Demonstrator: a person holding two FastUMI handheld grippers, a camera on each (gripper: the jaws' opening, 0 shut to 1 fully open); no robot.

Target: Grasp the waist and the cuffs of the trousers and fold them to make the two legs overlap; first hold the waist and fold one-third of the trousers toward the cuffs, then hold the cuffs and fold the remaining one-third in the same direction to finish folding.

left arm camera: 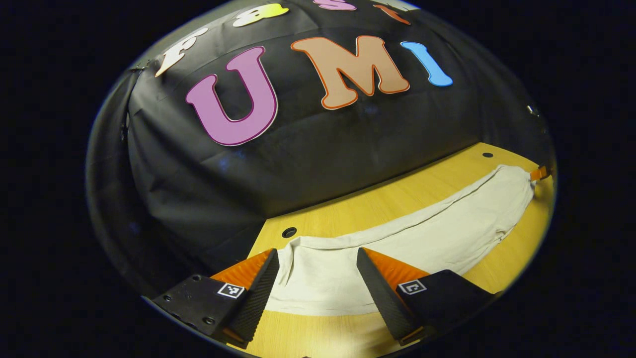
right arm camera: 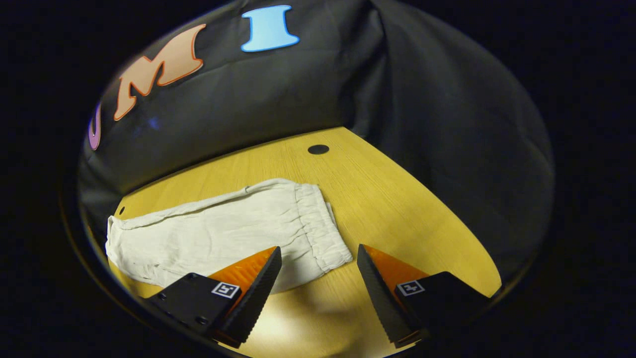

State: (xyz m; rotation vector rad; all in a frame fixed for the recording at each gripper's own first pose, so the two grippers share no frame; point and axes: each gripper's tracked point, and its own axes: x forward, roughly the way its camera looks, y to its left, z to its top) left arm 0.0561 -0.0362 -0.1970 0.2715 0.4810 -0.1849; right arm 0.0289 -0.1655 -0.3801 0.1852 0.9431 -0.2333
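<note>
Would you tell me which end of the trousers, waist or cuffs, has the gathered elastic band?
The waist end, beside the right gripper; the cuff end at the left gripper is plain.

Trousers (right arm camera: 223, 233): off-white, wrinkled, lying flat on table, legs overlapped into one long strip; elastic waist (right arm camera: 323, 226) at one end, cuffs (left arm camera: 308, 248) at other.

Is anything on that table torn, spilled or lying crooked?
Nothing stands out. The pale trousers lie flat on the wooden table, lightly wrinkled, with the elastic waist at one end. No tear or spill shows. The left gripper and the right gripper are both open, holding nothing.
</note>
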